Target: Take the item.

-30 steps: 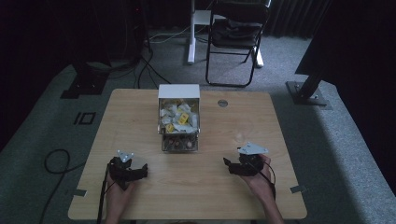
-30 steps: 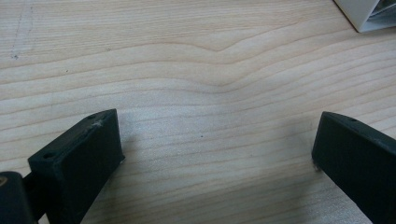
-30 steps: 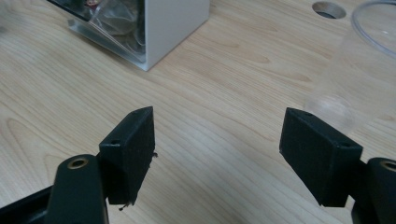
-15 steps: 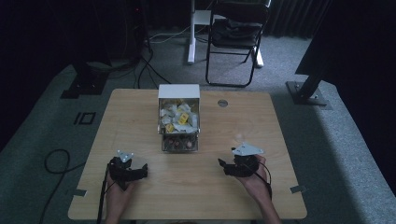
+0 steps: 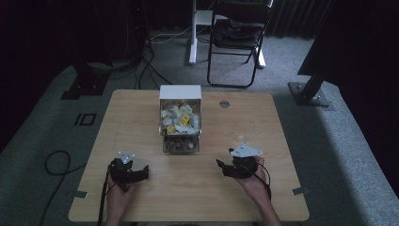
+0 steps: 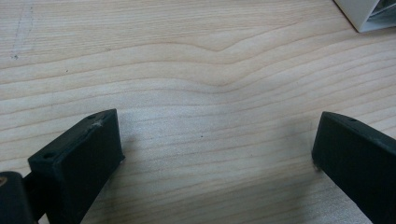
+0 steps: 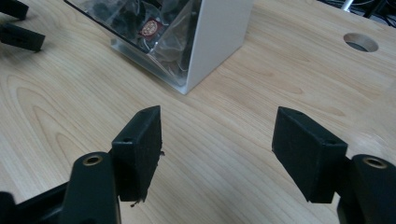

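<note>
A white box with a clear front stands at the table's middle, holding several small packets, some yellow. Its lower clear part holds dark wrapped pieces. In the right gripper view the box stands just ahead of my right gripper, which is open and holds nothing. My right gripper rests low on the table to the box's right front. At the left front, my left gripper also sits on the table. It is open over bare wood, with a corner of the box at the upper right.
The wooden table has a round cable hole behind the box on the right. A folding chair and stand bases sit on the floor beyond the far edge. Cables trail off the table's left front.
My right gripper has shifted a little to the left, toward the box. The left gripper has stayed put.
</note>
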`<state>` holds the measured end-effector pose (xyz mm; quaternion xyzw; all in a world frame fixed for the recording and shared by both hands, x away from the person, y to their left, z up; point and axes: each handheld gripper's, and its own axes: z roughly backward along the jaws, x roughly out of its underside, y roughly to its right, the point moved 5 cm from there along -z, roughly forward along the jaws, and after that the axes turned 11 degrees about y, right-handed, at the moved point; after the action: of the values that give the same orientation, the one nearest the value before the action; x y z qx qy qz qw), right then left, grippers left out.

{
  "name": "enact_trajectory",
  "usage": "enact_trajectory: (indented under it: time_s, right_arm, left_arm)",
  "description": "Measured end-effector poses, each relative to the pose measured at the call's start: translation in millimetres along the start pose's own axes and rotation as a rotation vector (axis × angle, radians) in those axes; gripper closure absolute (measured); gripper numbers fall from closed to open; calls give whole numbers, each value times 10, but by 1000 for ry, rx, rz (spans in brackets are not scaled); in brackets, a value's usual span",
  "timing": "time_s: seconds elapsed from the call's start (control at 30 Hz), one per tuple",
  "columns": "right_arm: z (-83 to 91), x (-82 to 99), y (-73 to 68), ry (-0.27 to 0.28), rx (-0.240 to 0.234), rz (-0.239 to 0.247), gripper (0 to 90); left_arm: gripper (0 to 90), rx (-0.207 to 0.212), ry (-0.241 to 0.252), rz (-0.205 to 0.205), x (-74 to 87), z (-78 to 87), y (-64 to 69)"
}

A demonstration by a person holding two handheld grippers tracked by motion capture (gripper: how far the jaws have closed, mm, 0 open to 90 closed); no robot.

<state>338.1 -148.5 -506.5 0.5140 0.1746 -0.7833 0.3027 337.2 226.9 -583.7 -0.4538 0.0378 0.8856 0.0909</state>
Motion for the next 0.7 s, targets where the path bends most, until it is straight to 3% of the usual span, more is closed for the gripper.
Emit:
enact_trajectory:
  time_s: [0.7]
  right_arm:
    - [-52,-140,-143,20,-43,23,373]
  left_arm:
    - [21,0,0,-1,0,0,-1]
